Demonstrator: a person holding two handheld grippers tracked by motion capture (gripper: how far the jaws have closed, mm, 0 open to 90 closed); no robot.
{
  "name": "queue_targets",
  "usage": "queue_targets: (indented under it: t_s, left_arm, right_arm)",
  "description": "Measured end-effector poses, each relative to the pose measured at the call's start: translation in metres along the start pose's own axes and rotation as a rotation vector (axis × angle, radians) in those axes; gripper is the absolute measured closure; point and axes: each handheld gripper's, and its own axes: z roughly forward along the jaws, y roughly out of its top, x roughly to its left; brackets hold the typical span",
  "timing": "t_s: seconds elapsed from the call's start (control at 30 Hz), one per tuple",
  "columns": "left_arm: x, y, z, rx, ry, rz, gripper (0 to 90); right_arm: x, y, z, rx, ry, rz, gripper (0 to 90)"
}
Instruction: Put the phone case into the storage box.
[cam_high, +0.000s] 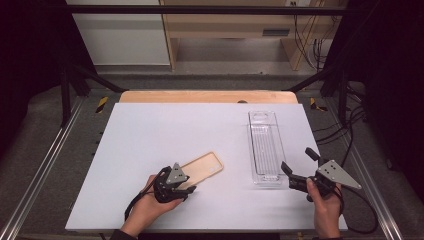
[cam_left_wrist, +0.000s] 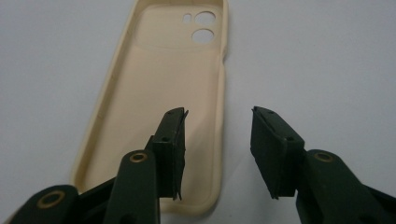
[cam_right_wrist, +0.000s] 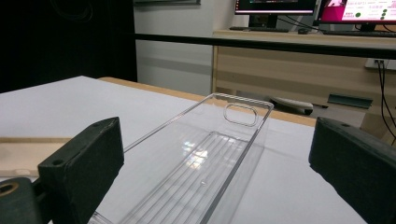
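Beige phone case (cam_left_wrist: 159, 107) lies open side up on the white table (cam_high: 150, 130), left of the clear tray (cam_high: 265, 147). Left gripper (cam_left_wrist: 217, 154) straddles the case's right wall, jaws half-open, pads not yet pressing. Best to close squarely on that wall, low near the corner. Right gripper (cam_right_wrist: 210, 158) waits wide open, empty, before the tray's near end.

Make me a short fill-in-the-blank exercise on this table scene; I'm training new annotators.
1. The beige phone case lies with its hollow side facing ____.
2. The long clear tray holds ____.
3. The left claw straddles the case's ____ wall, one jaw inside the case and one outside.
4. The right claw points at the ____.

Missing words: up; nothing; side; tray
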Motion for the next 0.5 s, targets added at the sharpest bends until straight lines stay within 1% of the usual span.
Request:
queue_targets:
  t_s: [0.17,0.37,0.5]
  left_arm:
    - [-0.0005,0.0001,0.0024,0.013,-0.003,-0.003,60.3]
    - [-0.0005,0.0004,0.0036,0.029,-0.007,-0.006,69.7]
    - [0.0001,0.0001,0.0041,0.043,-0.008,0.0,71.9]
  right_arm:
    - [0.0,0.0001,-0.0002,0.001,0.001,0.003,3.7]
    - [-0.0001,0.0001,-0.0003,0.001,0.001,0.004,3.7]
    - [-0.0002,0.0,-0.0003,0.002,0.0,0.004,3.7]
